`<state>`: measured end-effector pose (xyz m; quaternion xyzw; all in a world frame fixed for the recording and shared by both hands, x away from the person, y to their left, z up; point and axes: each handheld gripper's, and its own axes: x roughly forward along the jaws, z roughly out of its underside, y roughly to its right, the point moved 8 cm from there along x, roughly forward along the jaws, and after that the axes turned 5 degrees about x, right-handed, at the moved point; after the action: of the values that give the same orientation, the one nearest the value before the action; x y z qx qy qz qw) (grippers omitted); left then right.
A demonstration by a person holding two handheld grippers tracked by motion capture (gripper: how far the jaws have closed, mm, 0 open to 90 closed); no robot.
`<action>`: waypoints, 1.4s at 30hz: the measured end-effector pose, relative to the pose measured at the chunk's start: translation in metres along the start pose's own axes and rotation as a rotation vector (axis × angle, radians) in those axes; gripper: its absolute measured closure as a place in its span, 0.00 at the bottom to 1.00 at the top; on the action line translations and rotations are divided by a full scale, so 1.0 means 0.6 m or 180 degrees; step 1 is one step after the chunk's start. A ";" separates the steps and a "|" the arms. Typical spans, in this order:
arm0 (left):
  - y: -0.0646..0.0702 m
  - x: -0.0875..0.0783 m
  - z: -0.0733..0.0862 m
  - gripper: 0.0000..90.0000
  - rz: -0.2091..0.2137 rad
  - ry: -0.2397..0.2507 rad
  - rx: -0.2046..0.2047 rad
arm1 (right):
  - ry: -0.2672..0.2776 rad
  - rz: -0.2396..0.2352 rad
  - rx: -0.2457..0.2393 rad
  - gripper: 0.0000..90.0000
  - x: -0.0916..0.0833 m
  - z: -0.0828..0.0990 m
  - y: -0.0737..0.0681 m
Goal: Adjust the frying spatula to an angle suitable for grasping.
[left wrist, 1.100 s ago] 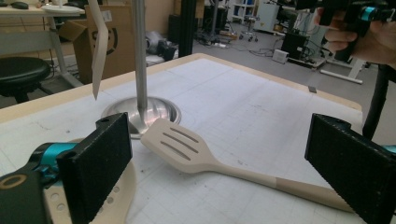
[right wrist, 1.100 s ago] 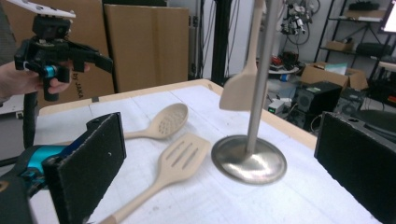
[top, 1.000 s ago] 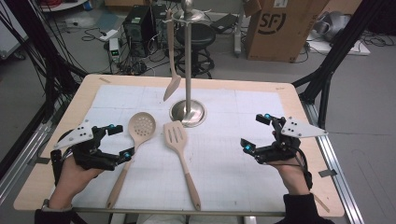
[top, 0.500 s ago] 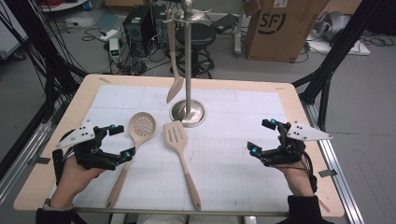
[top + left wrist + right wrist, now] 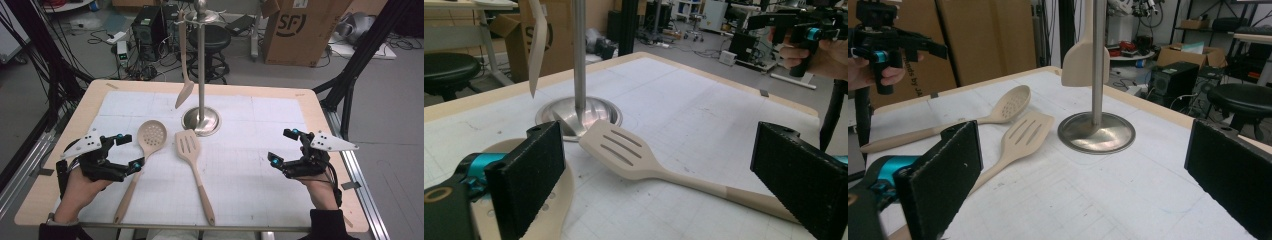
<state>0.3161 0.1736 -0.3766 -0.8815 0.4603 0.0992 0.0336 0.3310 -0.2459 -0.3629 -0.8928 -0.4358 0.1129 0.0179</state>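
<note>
A steel utensil stand [image 5: 201, 118] rises at the table's far middle, with one beige turner [image 5: 183, 93] hanging from a hook. A slotted spatula [image 5: 192, 156] and a perforated spoon [image 5: 149, 138] lie flat in front of it, handles toward me. My left gripper [image 5: 129, 151] is open just left of the spoon's handle, holding nothing. In the left gripper view the spatula [image 5: 624, 152] lies between the wide jaws, farther off. My right gripper [image 5: 282, 146] is open over bare mat at the right. The right gripper view shows the stand [image 5: 1097, 65] and spatula [image 5: 1025, 132] ahead.
The white gridded mat [image 5: 250, 170] covers most of the wooden table [image 5: 320, 115]. Behind the table stand a cardboard box [image 5: 295, 30], a black stool [image 5: 215, 37] and cables on the floor. Black frame legs flank both sides.
My right gripper has drifted a little to the right and toward the near edge. The left gripper and the utensils have hardly moved.
</note>
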 end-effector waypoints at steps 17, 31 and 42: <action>0.006 0.002 0.000 0.09 0.0039 0.0003 0.0036 | -0.0035 -0.0042 0.0011 0.02 0.009 0.001 -0.007; 0.032 0.023 0.005 0.14 0.0142 -0.0024 0.0171 | -0.0039 -0.0078 0.0046 0.02 0.013 0.004 -0.008; 0.034 0.031 0.003 0.18 0.0124 0.0010 0.0193 | -0.0142 -0.0233 -0.0007 0.02 0.033 0.014 -0.036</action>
<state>0.3094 0.1474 -0.3817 -0.8712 0.4802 0.0845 0.0577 0.3246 -0.2175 -0.3722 -0.8735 -0.4686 0.1316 0.0113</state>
